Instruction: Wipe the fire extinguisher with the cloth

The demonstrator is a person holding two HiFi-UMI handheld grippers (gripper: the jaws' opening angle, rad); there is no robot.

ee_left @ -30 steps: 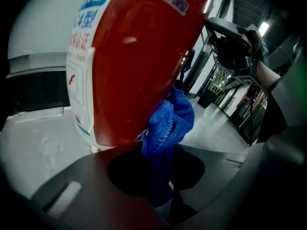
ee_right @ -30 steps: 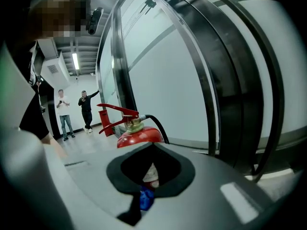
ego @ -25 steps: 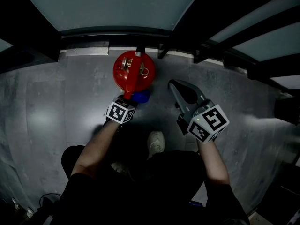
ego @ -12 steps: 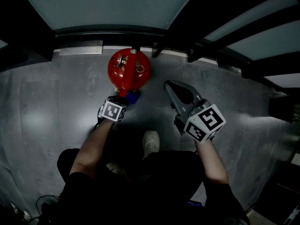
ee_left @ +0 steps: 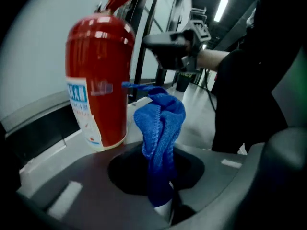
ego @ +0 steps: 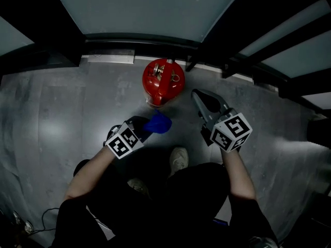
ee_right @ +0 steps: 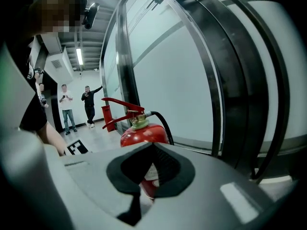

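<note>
Near extinguisher (ego: 163,81), left fingers (ee_left: 62,195) clamp cloth (ee_left: 160,128).

The left gripper (ego: 141,130), held low and forward, pinches a blue cloth (ego: 158,123), while the right gripper (ego: 200,95) alongside has its jaws together, empty.

The red fire extinguisher (ego: 162,81) stands upright on the grey floor (ego: 51,112), with a white label on its side, red levers and a black hose on top. The blue cloth (ee_left: 160,123), bunched and upright, is pinched in the left gripper's (ee_left: 166,209) jaws, just beside the extinguisher and not touching it.
</note>
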